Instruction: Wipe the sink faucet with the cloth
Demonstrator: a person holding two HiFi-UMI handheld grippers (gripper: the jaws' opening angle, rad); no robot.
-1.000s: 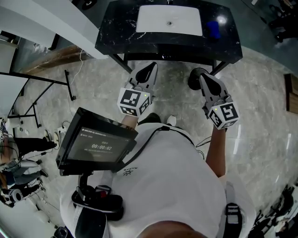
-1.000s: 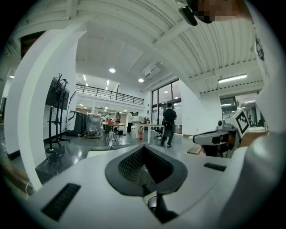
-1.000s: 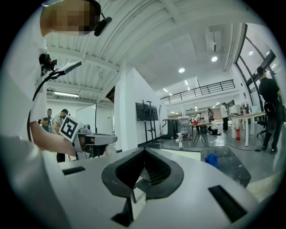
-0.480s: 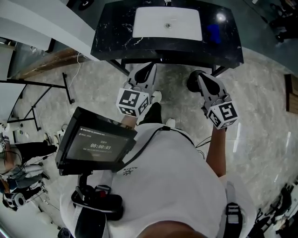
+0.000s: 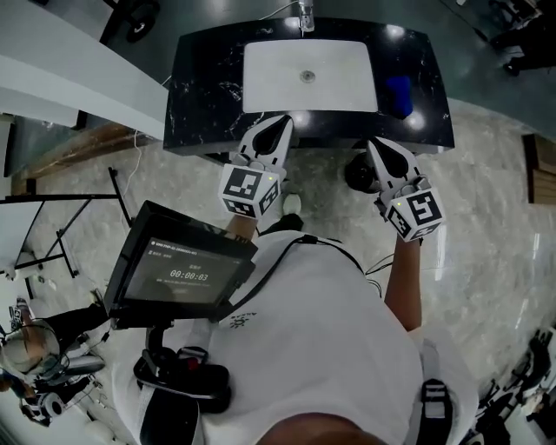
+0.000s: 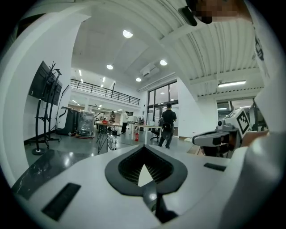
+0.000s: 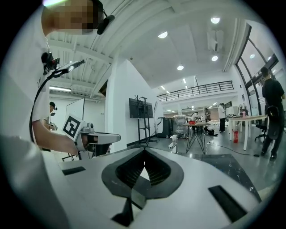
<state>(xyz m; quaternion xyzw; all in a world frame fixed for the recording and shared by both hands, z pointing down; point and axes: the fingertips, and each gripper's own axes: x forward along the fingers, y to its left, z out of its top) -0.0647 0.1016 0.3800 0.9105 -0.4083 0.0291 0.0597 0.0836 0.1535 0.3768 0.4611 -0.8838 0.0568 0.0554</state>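
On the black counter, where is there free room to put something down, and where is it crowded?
The black marble counter is bare to the left of the white rectangular sink basin. To the right of the basin, the blue cloth takes most of the strip. The metal faucet stands behind the basin, so it is tight there.

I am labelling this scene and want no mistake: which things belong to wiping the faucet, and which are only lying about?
For the job: faucet; blue cloth on the counter; sink; left gripper and right gripper, both shut and empty.
Only about: screen in front of the person; dark round thing under the counter.
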